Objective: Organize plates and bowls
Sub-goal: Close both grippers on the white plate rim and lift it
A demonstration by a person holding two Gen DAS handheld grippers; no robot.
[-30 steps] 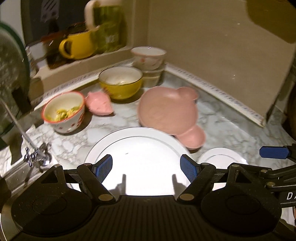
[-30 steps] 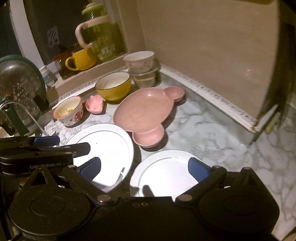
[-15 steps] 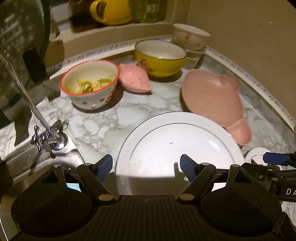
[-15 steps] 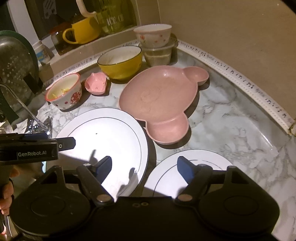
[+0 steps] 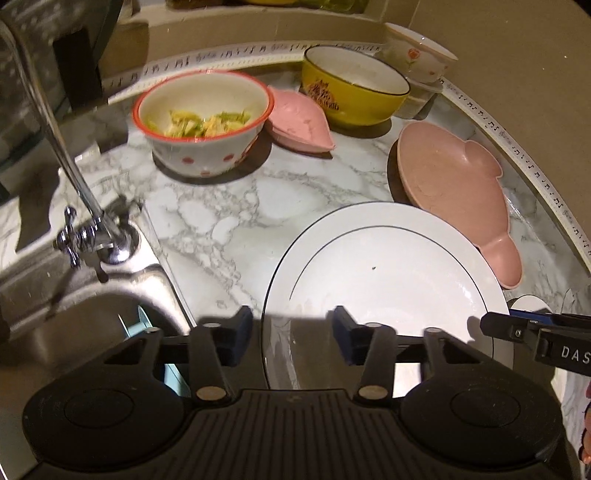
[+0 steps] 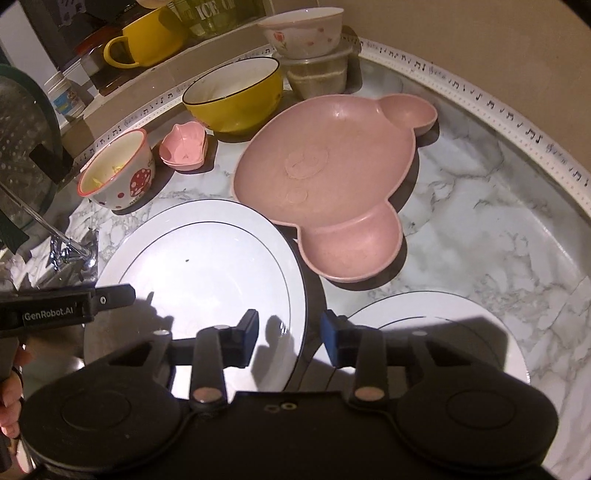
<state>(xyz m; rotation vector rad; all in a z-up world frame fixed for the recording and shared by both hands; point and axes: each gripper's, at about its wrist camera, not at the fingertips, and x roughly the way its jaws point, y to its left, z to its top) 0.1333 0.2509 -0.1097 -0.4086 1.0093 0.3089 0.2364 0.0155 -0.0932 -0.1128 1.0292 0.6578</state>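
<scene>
A large white plate (image 5: 388, 277) lies flat on the marble counter (image 5: 221, 206). My left gripper (image 5: 291, 332) straddles its left rim with jaws closing, and a gap shows at both pads. My right gripper (image 6: 290, 330) straddles the right rim of the same large white plate (image 6: 199, 266), jaws also closing, pads not touching it. A smaller white plate (image 6: 443, 332) lies just right of that gripper. A pink bear-shaped plate (image 6: 325, 173) sits behind both, its near ear reaching over the large plate's far edge.
Along the back stand a yellow bowl (image 6: 236, 96), a red-rimmed spotted bowl (image 5: 203, 122) with food scraps, a small pink dish (image 5: 299, 122) and a floral bowl (image 6: 303, 33) on a plastic tub. A faucet (image 5: 74, 184) and steel sink (image 5: 55, 325) lie left.
Both grippers came down and forward onto the large white plate's opposite rims, and both pairs of jaws narrowed. The left view swung toward the sink.
</scene>
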